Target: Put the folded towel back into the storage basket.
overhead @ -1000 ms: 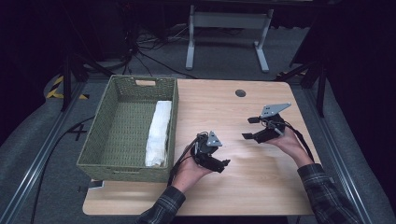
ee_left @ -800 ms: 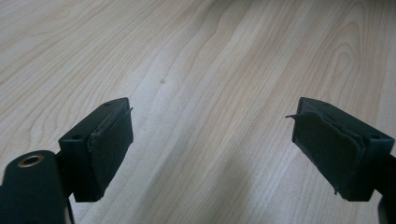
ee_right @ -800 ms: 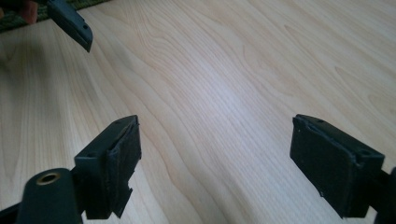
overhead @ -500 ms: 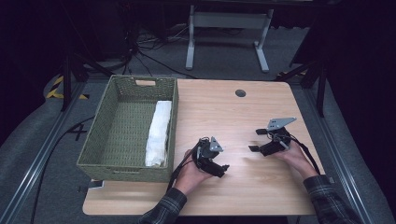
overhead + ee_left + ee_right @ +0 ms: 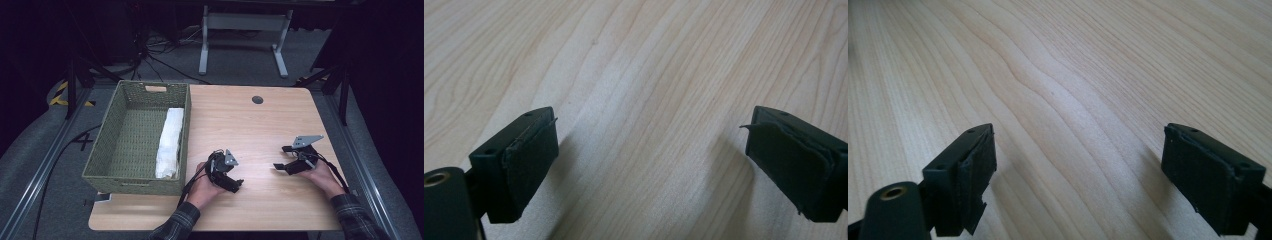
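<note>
My left gripper point(image 5: 235, 181) rests low over the wooden table point(image 5: 260, 125), just right of the basket's near corner. Its jaws have just been opening, and in the left gripper view my left gripper point(image 5: 649, 160) stands open over bare wood. My right gripper point(image 5: 282, 158) sits near the table's right side with its jaws pointing left. Its jaws have also just been opening, and my right gripper point(image 5: 1093, 175) is open with nothing between its pads. A green woven basket point(image 5: 107, 160) on the table's left holds a folded white cloth point(image 5: 169, 140) along its right wall.
A dark round cable hole point(image 5: 257, 99) marks the table's far edge. A grey metal stand point(image 5: 240, 30) and cables lie on the floor beyond the table. Bare wood stretches between and beyond the two grippers.
My right gripper has come down and toward the near edge of the table. My left gripper has sunk slightly and stayed beside the basket.
</note>
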Demonstrator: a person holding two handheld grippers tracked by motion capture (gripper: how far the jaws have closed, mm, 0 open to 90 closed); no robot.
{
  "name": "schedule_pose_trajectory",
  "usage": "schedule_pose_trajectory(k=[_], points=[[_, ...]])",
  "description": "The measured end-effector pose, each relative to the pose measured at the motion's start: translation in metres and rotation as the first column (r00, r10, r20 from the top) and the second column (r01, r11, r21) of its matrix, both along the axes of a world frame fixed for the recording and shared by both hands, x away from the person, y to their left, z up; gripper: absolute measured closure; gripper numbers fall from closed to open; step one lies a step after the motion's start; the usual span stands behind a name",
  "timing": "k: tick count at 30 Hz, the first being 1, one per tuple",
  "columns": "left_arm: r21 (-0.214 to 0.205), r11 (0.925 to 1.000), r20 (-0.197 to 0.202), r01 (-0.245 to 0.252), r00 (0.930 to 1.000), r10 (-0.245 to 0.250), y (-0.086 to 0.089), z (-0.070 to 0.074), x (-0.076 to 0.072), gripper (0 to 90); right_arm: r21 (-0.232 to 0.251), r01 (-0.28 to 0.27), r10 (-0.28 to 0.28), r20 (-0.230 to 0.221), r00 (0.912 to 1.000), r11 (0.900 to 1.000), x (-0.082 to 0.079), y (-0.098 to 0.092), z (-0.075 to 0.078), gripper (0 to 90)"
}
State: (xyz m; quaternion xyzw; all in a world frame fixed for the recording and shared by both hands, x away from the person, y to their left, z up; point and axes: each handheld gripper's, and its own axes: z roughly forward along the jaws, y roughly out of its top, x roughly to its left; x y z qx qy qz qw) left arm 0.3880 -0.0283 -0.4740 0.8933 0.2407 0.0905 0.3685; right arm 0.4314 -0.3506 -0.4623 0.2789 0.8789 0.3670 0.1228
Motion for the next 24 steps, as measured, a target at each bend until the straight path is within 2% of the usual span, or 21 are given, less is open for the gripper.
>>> schedule_pose_trajectory(k=[2, 5, 7, 11, 24], points=[[0.005, 1.0, -0.009, 0.005, 0.9999, -0.005, 0.0002, 0.0005, -0.0006, 6.4, -0.004, 0.016, -0.016, 0.008, 0.9998, 0.9999, -0.0012, -0.0004, -0.0022, 14.7], [0.02, 0.9997, 0.007, 0.015, 0.9999, -0.016, -0.0013, 0.0, -0.001, 5.2, -0.011, 0.031, -0.031, 0.019, 0.9993, 0.9994, -0.002, 0.0006, -0.0027, 13.6], [0.023, 0.9996, 0.002, 0.019, 0.9998, -0.019, -0.0012, 0.0001, -0.0009, 4.5, -0.006, 0.043, -0.043, 0.036, 0.9984, 0.999, -0.0023, 0.0006, -0.0046, 10.8], [0.023, 0.9995, 0.001, 0.023, 0.9997, -0.023, -0.0013, 0.0, -0.0009, 4.1, -0.012, 0.071, -0.071, 0.022, 0.9972, 0.9974, -0.003, 0.001, -0.0049, 6.5], [0.02, 0.9997, -0.008, 0.011, 0.9999, -0.011, -0.0017, -0.0004, -0.0008, 2.7, -0.024, 0.096, -0.096, 0.008, 0.9954, 0.9951, -0.0025, 0.0017, -0.0055, 0.2]])
